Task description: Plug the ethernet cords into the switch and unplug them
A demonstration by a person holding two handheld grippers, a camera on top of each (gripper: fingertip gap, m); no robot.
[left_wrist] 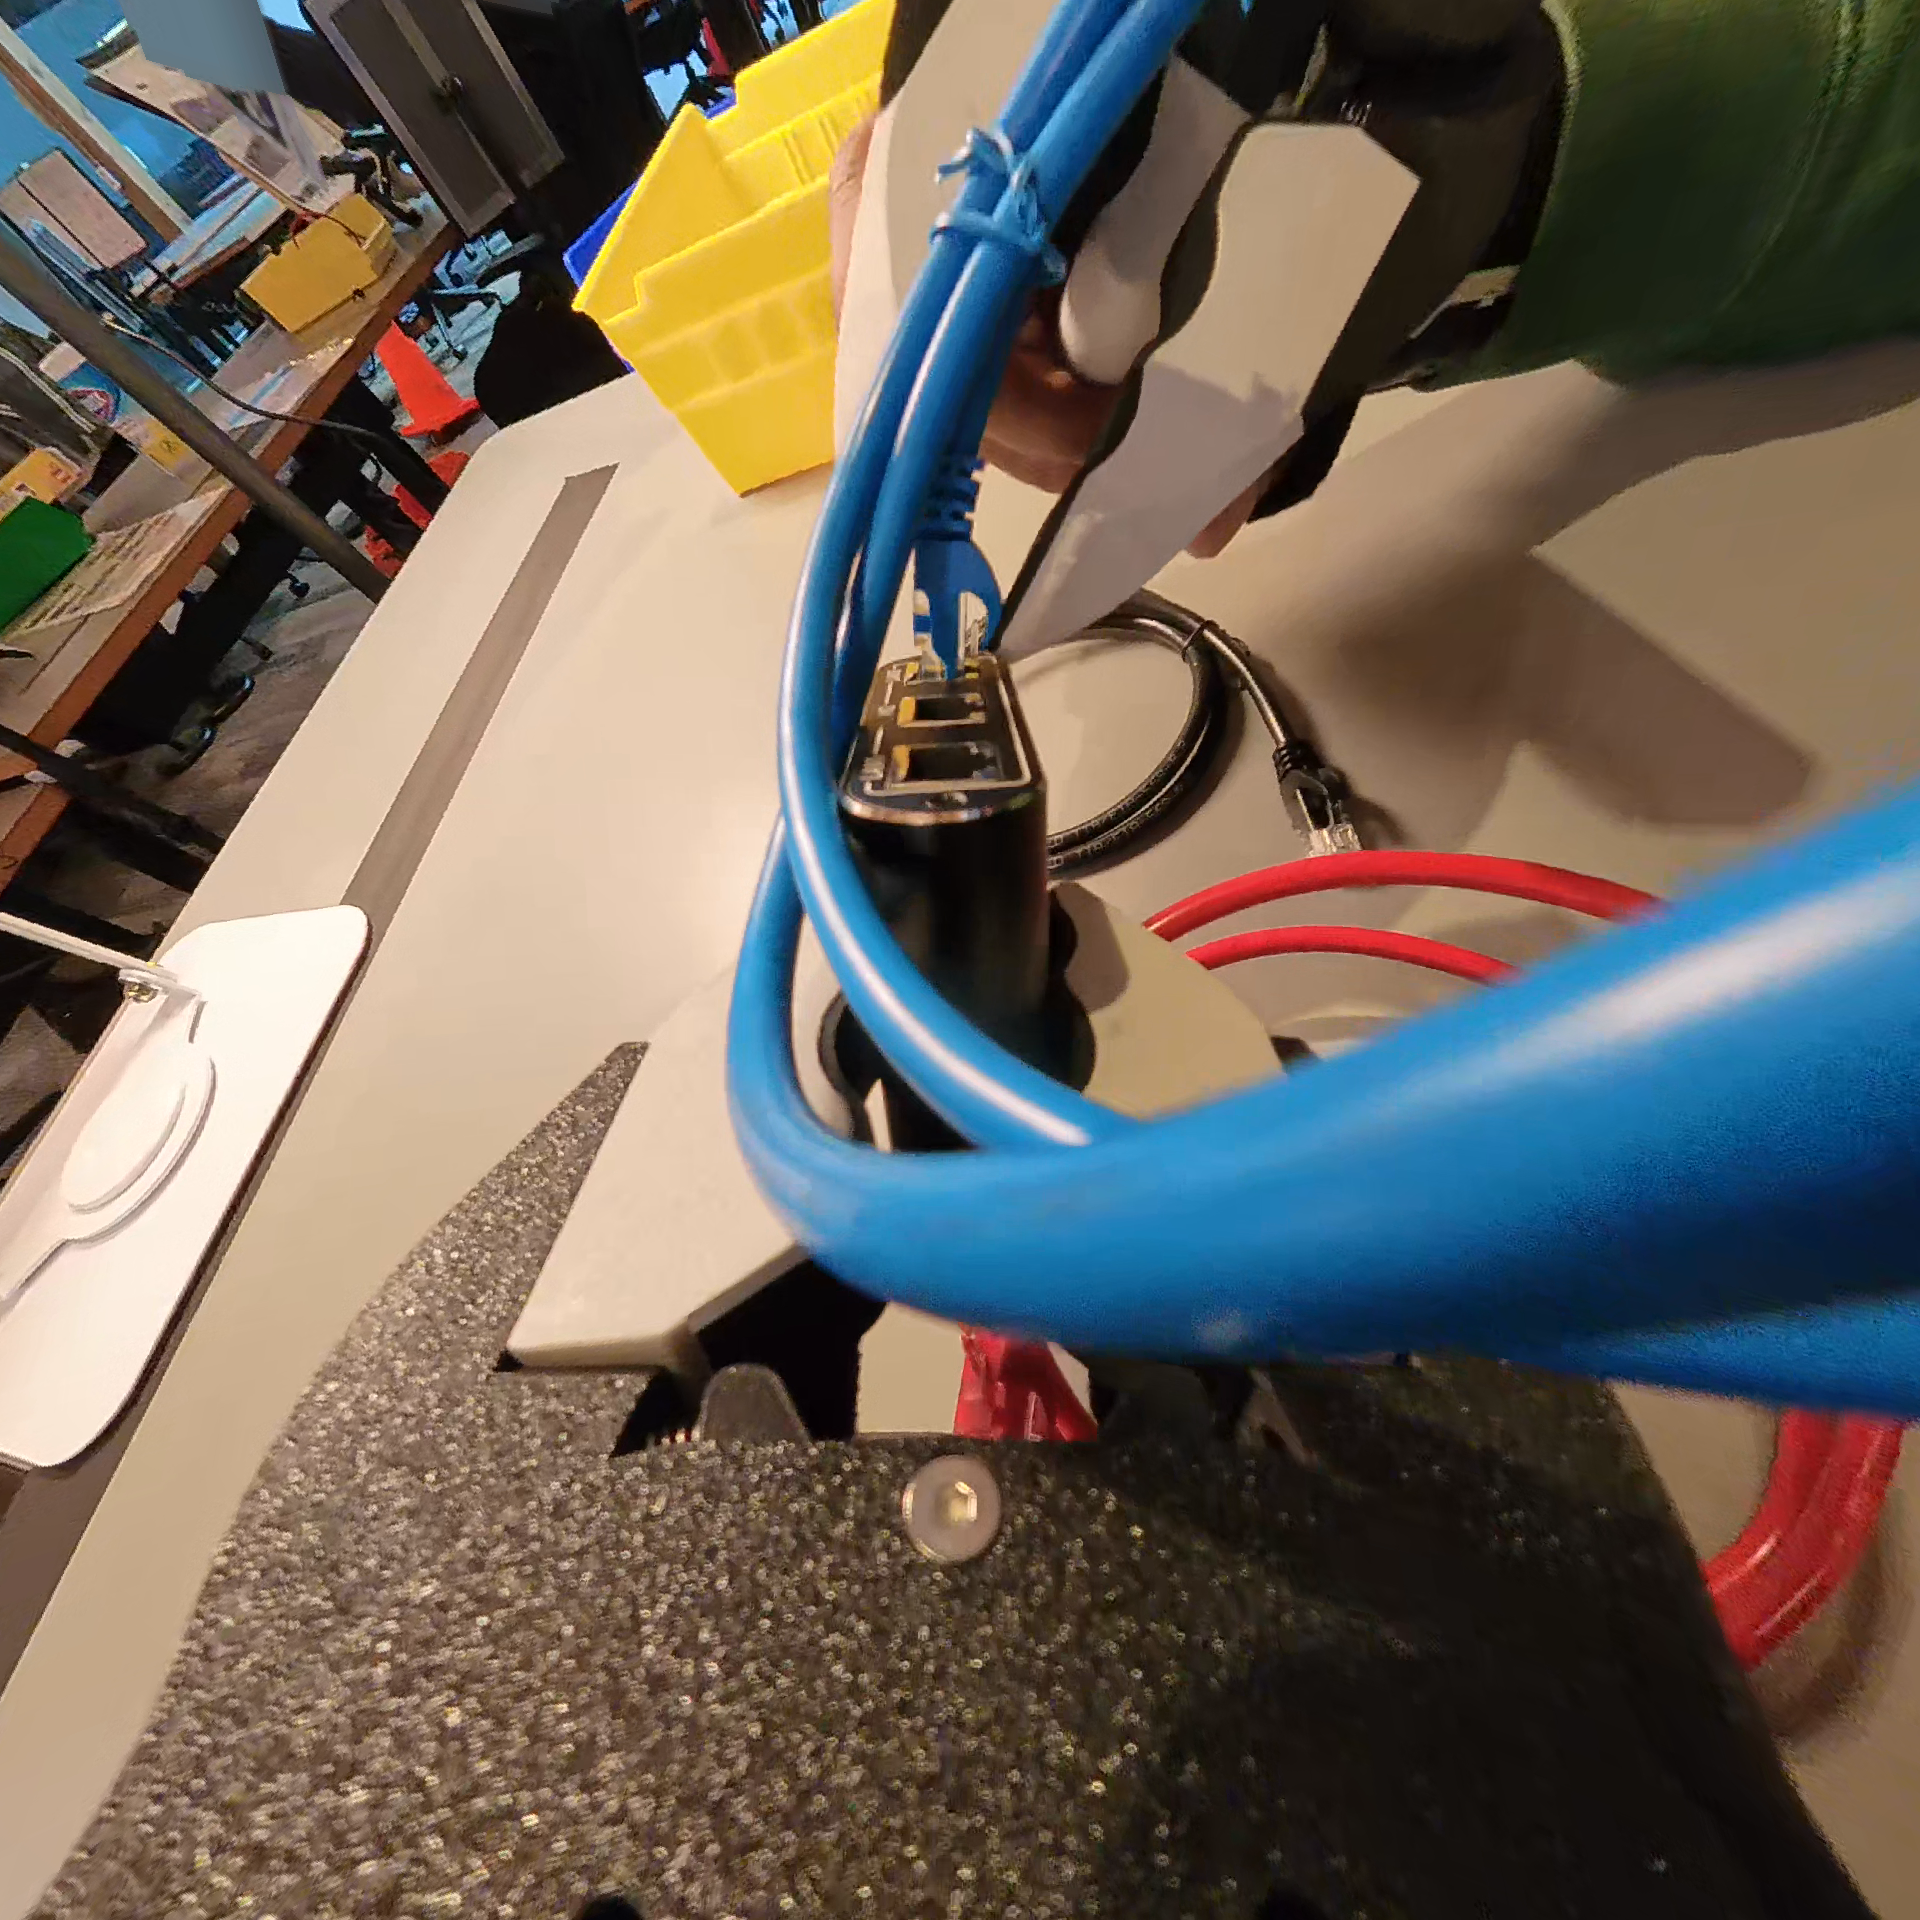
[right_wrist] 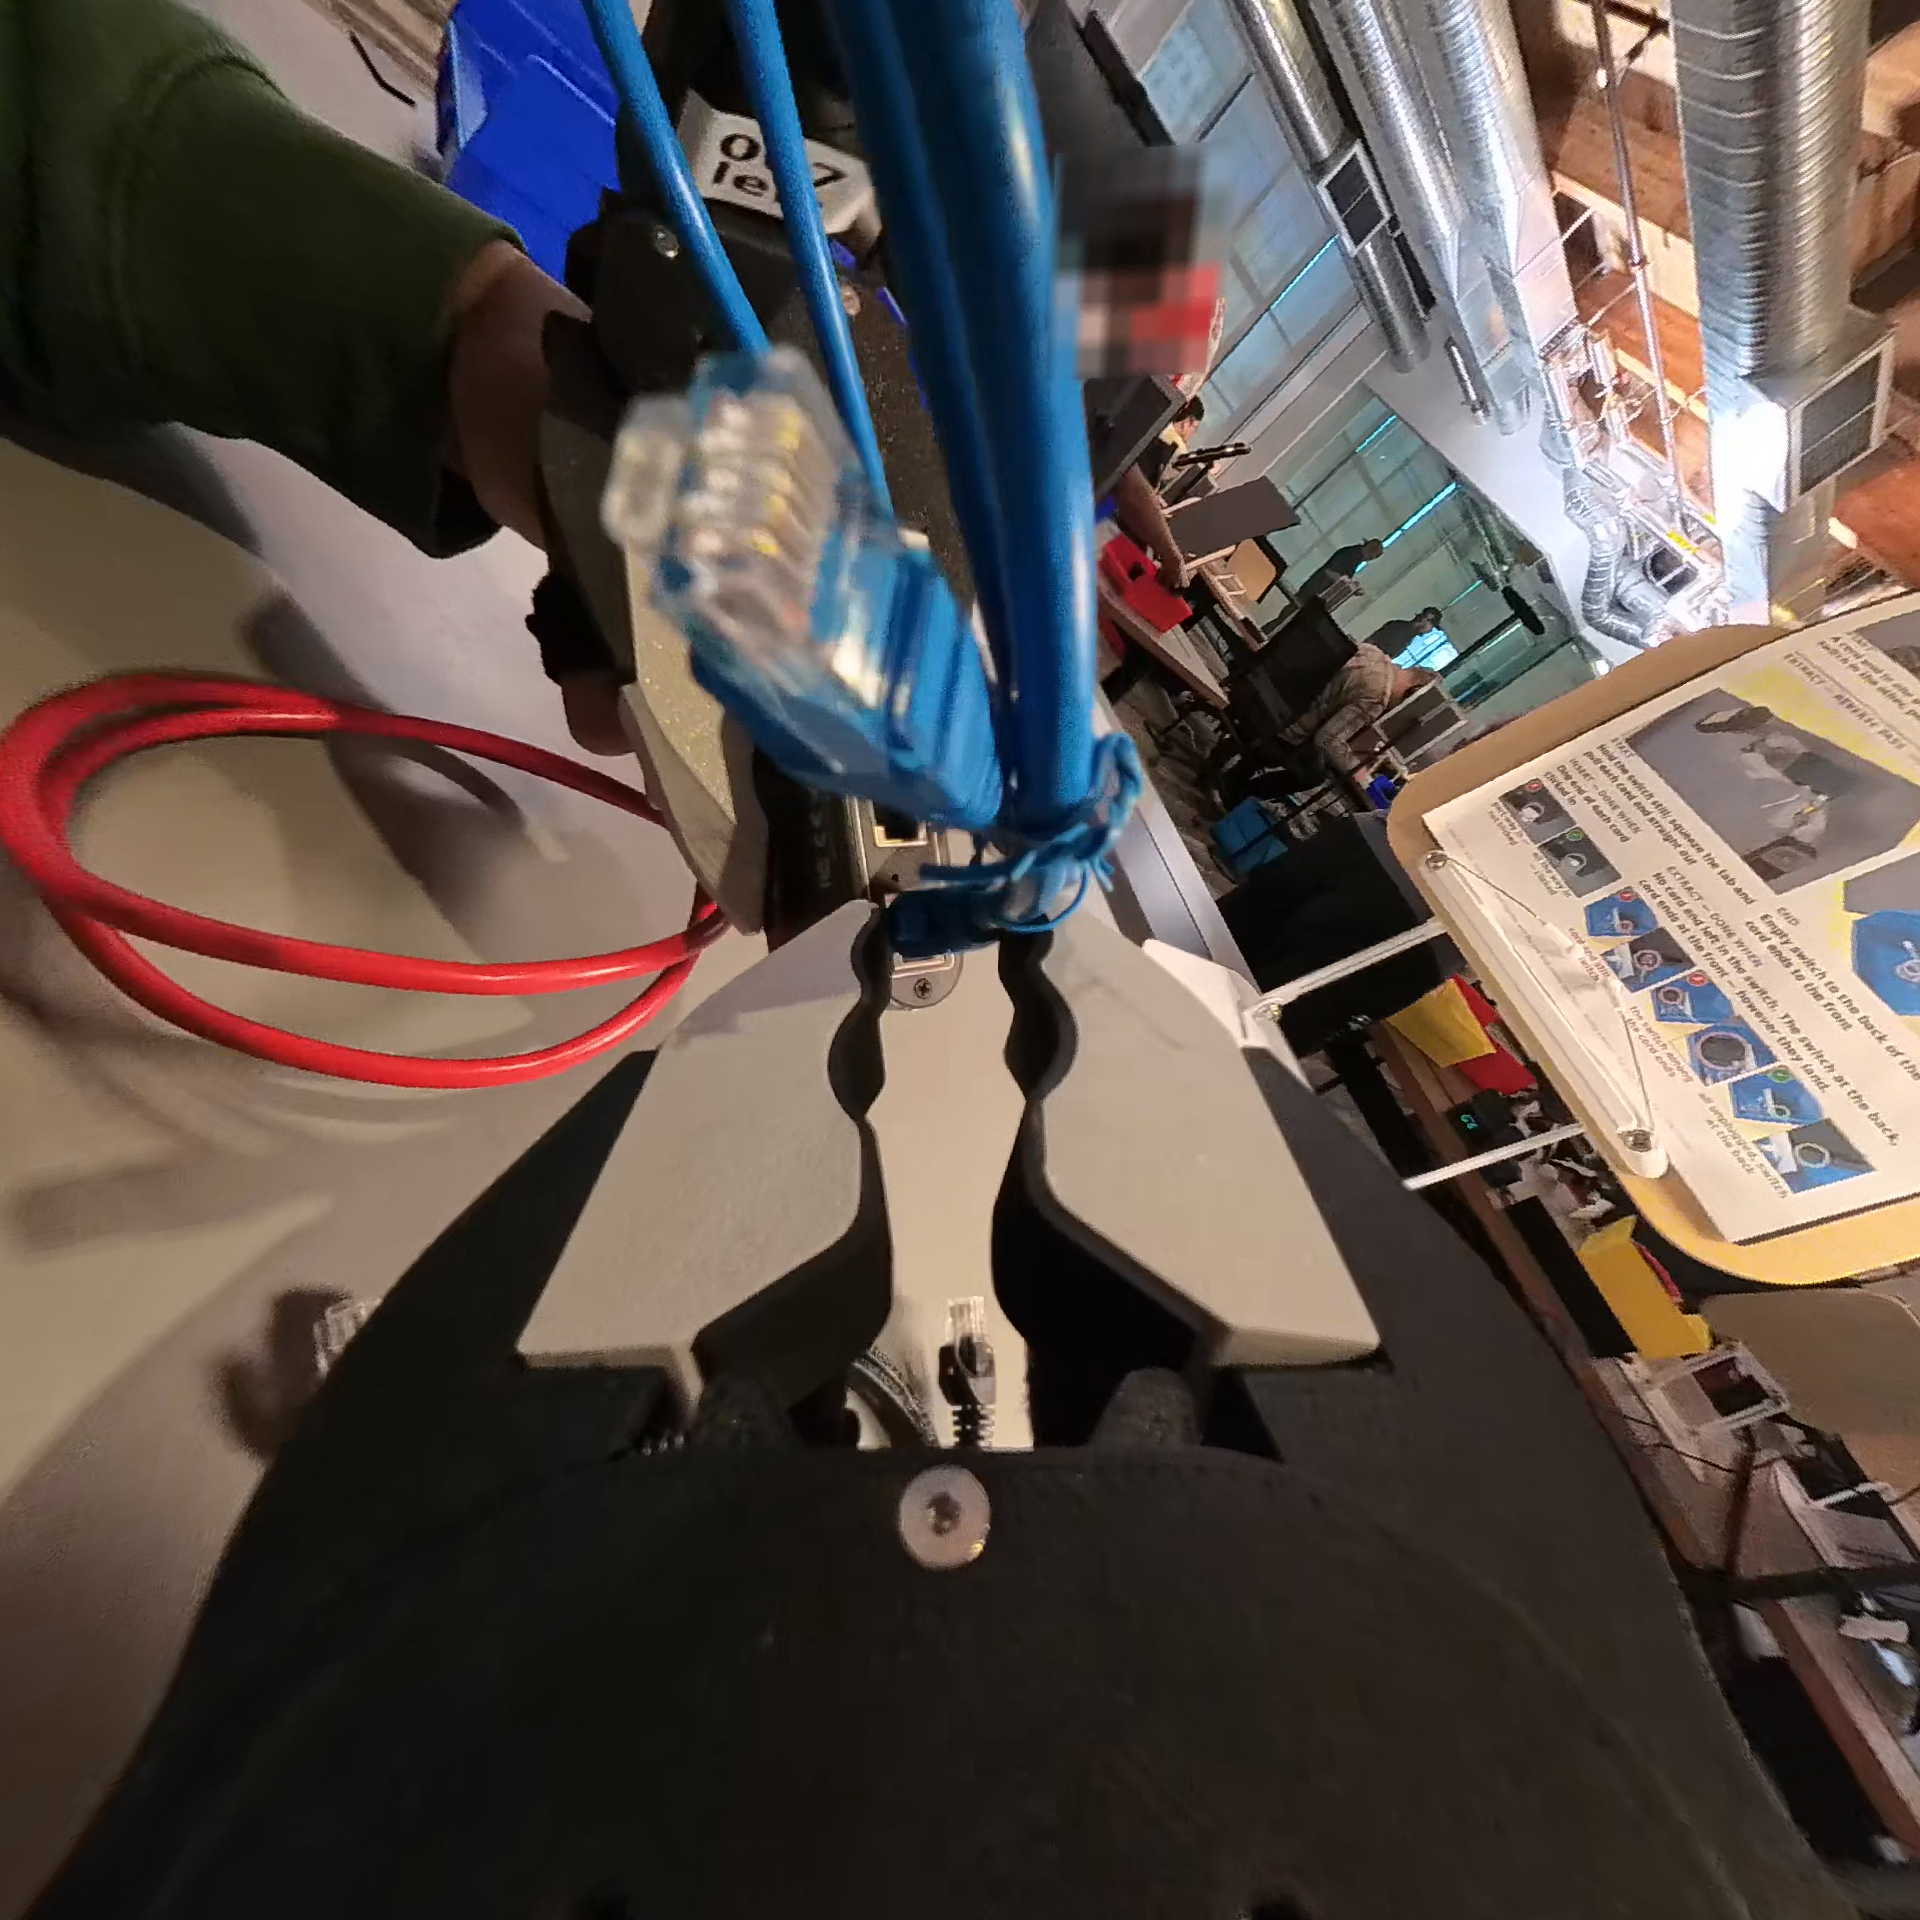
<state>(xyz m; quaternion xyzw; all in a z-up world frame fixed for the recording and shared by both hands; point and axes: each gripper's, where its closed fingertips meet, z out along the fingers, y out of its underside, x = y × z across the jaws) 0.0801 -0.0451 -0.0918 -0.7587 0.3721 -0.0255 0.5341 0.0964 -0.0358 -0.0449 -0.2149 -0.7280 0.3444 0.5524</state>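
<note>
**Q:** Where does the switch lie from each claw?

**A:** Your left claw is clenched on the switch body and holds it on end above the worktop, port face away from the camera. The long axis of the switch runs straight out along the left fingers. Your right claw is clamped on the blue cord just behind its plug. That plug is at the far end of the port row, its nose at or in the end port, its axis roughly in line with the switch. So the coming move, judged from this, runs along that shared axis, and the right claw is the one to make it.

**Q:** What does one view add to the other?

**A:** The left wrist view shows two open ports nearer the camera and the plug's alignment; whether the plug is fully seated cannot be told. The right wrist view shows the grip on the plug boot, the cord's free plug dangling close to the lens, and the tied bundle. Both views show the red cord and the black cord on the worktop.
</note>
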